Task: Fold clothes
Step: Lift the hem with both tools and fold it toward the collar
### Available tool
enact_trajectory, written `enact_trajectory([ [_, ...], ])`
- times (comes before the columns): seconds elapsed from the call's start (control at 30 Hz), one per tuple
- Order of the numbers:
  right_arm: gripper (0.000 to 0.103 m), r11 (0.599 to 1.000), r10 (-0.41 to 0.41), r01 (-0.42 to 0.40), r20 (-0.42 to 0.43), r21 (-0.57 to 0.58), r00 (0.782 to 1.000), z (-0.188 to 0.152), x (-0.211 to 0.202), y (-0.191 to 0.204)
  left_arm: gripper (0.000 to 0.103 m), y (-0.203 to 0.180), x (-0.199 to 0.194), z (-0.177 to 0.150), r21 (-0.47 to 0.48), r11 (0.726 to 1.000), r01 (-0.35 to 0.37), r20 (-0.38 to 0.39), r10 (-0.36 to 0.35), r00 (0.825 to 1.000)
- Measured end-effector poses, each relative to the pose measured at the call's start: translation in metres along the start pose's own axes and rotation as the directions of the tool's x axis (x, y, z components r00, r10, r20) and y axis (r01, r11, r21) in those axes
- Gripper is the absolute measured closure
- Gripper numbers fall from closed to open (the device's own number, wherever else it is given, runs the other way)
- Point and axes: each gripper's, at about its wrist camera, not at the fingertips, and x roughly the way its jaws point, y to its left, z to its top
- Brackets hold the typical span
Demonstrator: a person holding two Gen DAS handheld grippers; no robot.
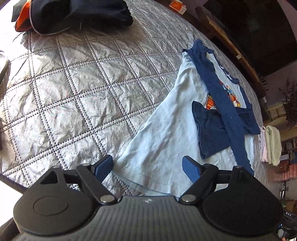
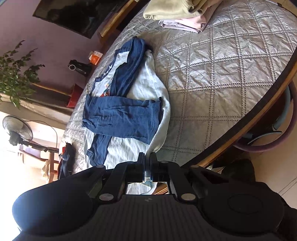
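Note:
A light blue shirt [image 1: 167, 133] with navy sleeves folded across its printed front lies flat on the grey quilted bedspread [image 1: 74, 92]. My left gripper [image 1: 147, 167] is open over the shirt's bottom hem, its blue pads [image 1: 104, 166] standing either side of the hem corner without pressing it. In the right wrist view the same shirt [image 2: 141, 87] stretches away from my right gripper [image 2: 147, 156], which is shut on the shirt's near light blue edge, with cloth pinched between the fingers.
A black jacket [image 1: 74, 14] with orange lining and a zipper lies at the far end of the bed. A stack of folded clothes [image 2: 176, 14] sits beyond the shirt. The wooden bed edge [image 2: 259, 115] runs along the right; a fan [image 2: 18, 129] stands beside the bed.

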Motion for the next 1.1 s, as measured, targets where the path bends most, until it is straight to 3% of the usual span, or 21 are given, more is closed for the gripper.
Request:
enact_trajectory([
  [0.07, 0.097, 1.0, 0.001, -0.001, 0.0, 0.002, 1.0, 0.0, 0.001, 0.0, 0.033, 0.0, -0.001, 0.001, -0.018, 1.0, -0.024, 0.007, 0.025, 1.0],
  [0.13, 0.097, 1.0, 0.003, -0.003, 0.001, 0.005, 1.0, 0.001, 0.001, 0.0, 0.093, 0.006, 0.004, 0.002, -0.07, 0.998, -0.01, -0.044, 0.007, 0.999],
  [0.17, 0.097, 1.0, 0.003, -0.003, 0.001, 0.006, 1.0, 0.001, 0.001, 0.0, 0.099, 0.007, 0.007, 0.001, -0.083, 0.996, -0.012, -0.065, 0.007, 0.998],
  [0.33, 0.097, 1.0, 0.001, -0.001, -0.001, 0.003, 1.0, 0.001, 0.002, 0.001, 0.098, -0.004, 0.007, -0.005, -0.011, 0.999, -0.042, -0.038, 0.042, 0.998],
  [0.6, 0.097, 0.999, 0.027, -0.028, 0.015, 0.039, 1.0, 0.001, -0.002, -0.005, 0.099, -0.002, -0.012, 0.002, -0.047, 0.999, -0.007, 0.043, 0.009, 0.999],
  [0.87, 0.097, 0.992, 0.067, -0.074, 0.066, 0.105, 0.996, 0.001, -0.011, -0.013, 0.1, -0.01, -0.042, 0.01, -0.075, 0.994, 0.081, 0.145, -0.07, 0.987],
  [1.1, 0.097, 0.987, 0.082, -0.092, 0.082, 0.13, 0.993, -0.006, -0.025, -0.017, 0.1, -0.015, -0.066, 0.004, -0.1, 0.979, 0.175, 0.207, -0.152, 0.967],
])
